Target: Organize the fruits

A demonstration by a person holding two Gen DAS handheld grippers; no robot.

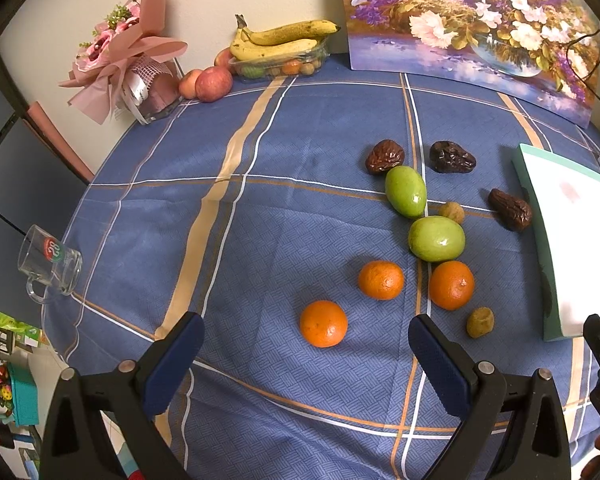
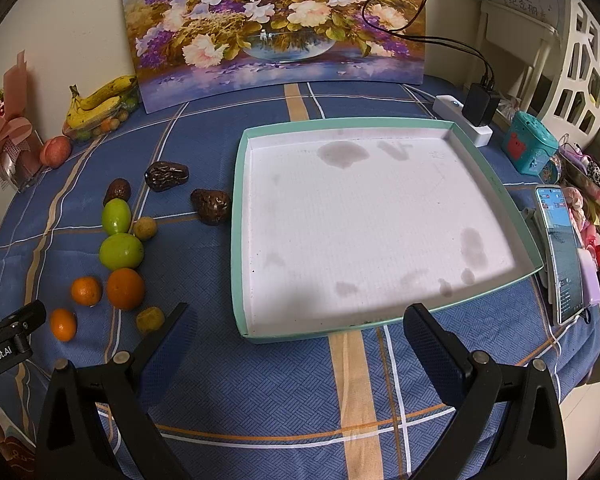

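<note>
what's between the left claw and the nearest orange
Nothing visible. The left claw is open over bare tablecloth, and the nearest orange lies just ahead between its fingers, apart from the other fruit.

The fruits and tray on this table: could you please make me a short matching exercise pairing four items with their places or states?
Column one:
1. bananas
2. tray
3. glass mug
4. left gripper

Column two:
A. at the table's edge
B. open, holding nothing
C. on top of a clear fruit container
D. no fruit inside, stained white floor

Pairs: 1-C, 2-D, 3-A, 4-B
</note>
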